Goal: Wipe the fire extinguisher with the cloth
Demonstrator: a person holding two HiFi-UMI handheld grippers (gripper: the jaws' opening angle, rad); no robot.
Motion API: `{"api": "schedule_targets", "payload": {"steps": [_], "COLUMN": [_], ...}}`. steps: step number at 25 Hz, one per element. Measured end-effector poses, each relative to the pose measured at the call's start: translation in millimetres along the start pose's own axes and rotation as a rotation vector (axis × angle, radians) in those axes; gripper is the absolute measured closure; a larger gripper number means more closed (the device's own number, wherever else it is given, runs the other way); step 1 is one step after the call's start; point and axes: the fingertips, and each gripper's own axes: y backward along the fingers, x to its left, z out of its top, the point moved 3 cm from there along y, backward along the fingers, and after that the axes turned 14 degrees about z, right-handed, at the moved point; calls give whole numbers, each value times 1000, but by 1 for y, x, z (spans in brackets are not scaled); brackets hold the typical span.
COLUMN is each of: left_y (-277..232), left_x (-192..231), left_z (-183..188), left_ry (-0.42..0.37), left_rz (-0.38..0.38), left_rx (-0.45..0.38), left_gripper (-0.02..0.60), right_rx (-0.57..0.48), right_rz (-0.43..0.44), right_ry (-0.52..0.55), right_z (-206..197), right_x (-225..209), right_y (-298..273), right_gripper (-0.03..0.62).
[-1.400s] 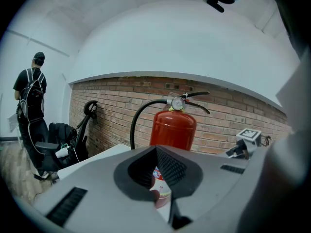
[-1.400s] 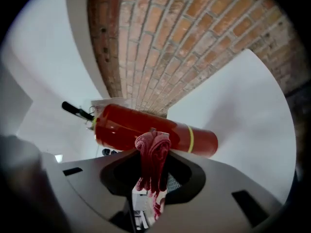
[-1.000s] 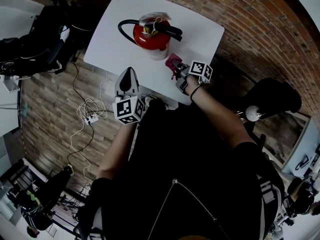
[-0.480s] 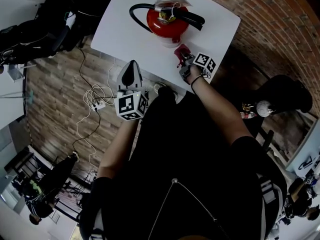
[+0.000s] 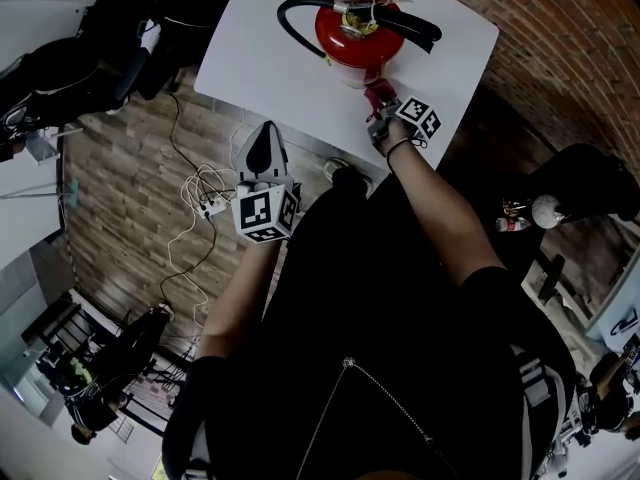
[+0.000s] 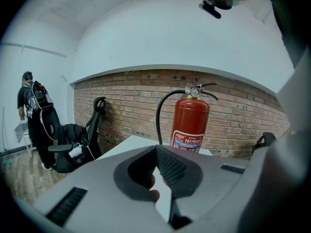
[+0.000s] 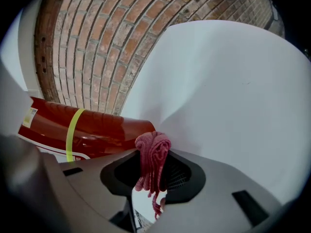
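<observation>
A red fire extinguisher point(image 5: 352, 36) with a black hose and handle stands on the white table point(image 5: 270, 58). My right gripper point(image 5: 381, 101) is shut on a dark red cloth point(image 5: 378, 93), whose bunched end touches the cylinder's lower side. In the right gripper view the cloth point(image 7: 152, 158) hangs between the jaws against the red body point(image 7: 92, 130). My left gripper point(image 5: 265, 156) is held back off the table's near edge; in the left gripper view its jaws point(image 6: 156, 171) are shut with nothing in them, and the extinguisher point(image 6: 189, 123) stands ahead.
Brick floor surrounds the table. White cables and a power strip point(image 5: 205, 200) lie on the floor to the left. Black office chairs point(image 5: 80, 63) stand at far left, another point(image 6: 73, 137) by the brick wall. A person point(image 6: 30, 101) stands at the far left.
My right gripper has moved forward with the cloth up to the extinguisher's side. The head view has shifted, so the table sits higher and further right. The left gripper stays held back.
</observation>
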Motion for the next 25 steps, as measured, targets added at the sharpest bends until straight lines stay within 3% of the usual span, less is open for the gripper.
{"api": "schedule_targets", "payload": {"steps": [11,25], "left_y": [-2,-11], "left_x": [2,-21], "left_z": [6,16], "left_ry": [-14,-9], "left_rz": [-38,-79], "left_rx": [-11,-36], "left_gripper": [574,574], "right_rx": [-24,-10], "right_rz": [56,110], "right_ry": [-66,-32], "right_z": [-5,1], "right_x": [18,58], "right_y": [7,25], "right_gripper": [470,470]}}
